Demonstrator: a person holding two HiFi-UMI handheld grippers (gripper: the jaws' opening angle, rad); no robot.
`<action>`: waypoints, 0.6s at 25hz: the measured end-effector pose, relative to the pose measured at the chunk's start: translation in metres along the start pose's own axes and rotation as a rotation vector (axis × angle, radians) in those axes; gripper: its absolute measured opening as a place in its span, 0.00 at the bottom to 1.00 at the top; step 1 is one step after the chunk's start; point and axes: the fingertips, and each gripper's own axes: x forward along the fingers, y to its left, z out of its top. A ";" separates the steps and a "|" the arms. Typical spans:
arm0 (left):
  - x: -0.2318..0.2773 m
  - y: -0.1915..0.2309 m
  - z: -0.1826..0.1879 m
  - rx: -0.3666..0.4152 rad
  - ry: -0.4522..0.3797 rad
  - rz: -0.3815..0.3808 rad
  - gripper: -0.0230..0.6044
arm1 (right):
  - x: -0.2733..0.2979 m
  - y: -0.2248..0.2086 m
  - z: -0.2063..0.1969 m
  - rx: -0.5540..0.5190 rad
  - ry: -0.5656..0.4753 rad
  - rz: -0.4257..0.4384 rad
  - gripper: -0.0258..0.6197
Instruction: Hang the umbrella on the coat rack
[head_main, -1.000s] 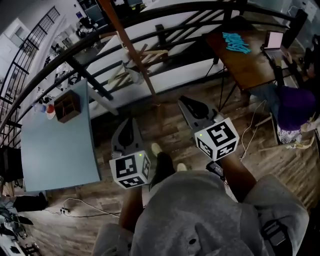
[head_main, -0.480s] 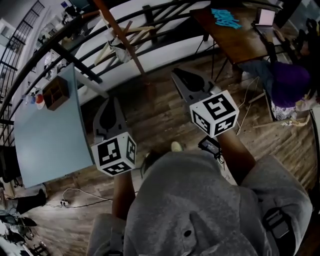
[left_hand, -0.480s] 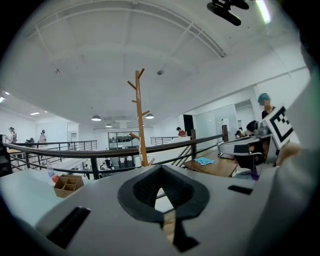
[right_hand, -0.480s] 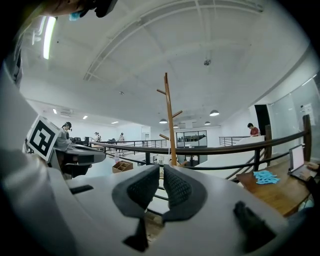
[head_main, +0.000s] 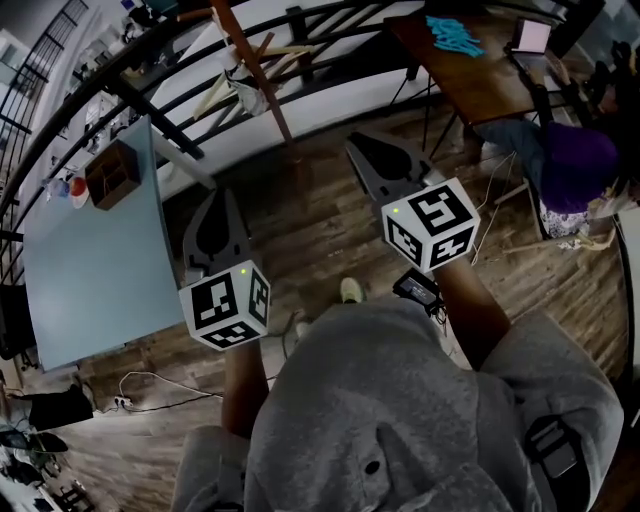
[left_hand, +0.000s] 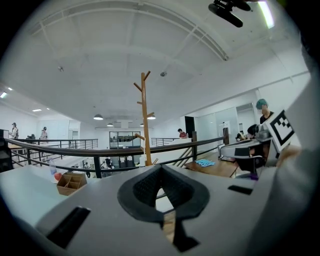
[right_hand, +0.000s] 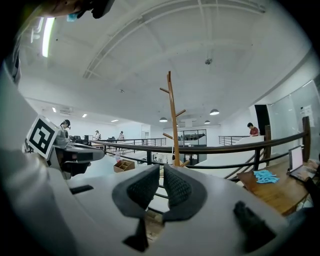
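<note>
An open mezzanine office with a plank floor (head_main: 310, 235) and a black railing (left_hand: 100, 150) is shown, and a wooden coat rack (left_hand: 145, 120) is seen standing at that railing. Both tools are held level, short of the rack and pointed towards it. The left gripper (left_hand: 160, 170) is clenched, its pads meeting at the tips with nothing caught between them. The right gripper (right_hand: 161, 168) is likewise drawn together, only a sliver of background showing between its pads, and nothing is carried by it.

No umbrella is held. A pale, slim bundle (head_main: 240, 92) is seen against the rack's pole, low down at about rail height. It is judged likely to be the umbrella, since nothing else of that kind is visible. Whether it hangs from a peg or merely leans against the rack cannot be made out.

If it does hang there, the task's end state is already met and nothing is left but to draw away from the rack. If it only leans, it would have to be gripped and hooked over a peg of the rack
</note>
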 end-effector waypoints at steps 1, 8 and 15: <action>-0.001 0.003 0.000 -0.002 -0.002 0.003 0.06 | 0.001 0.003 0.000 -0.001 0.000 0.001 0.10; 0.001 0.004 -0.010 -0.004 0.017 -0.005 0.06 | 0.005 0.009 0.001 0.005 -0.004 0.007 0.10; 0.006 0.004 -0.011 -0.001 0.019 -0.023 0.06 | 0.011 0.010 0.003 -0.011 -0.008 0.007 0.10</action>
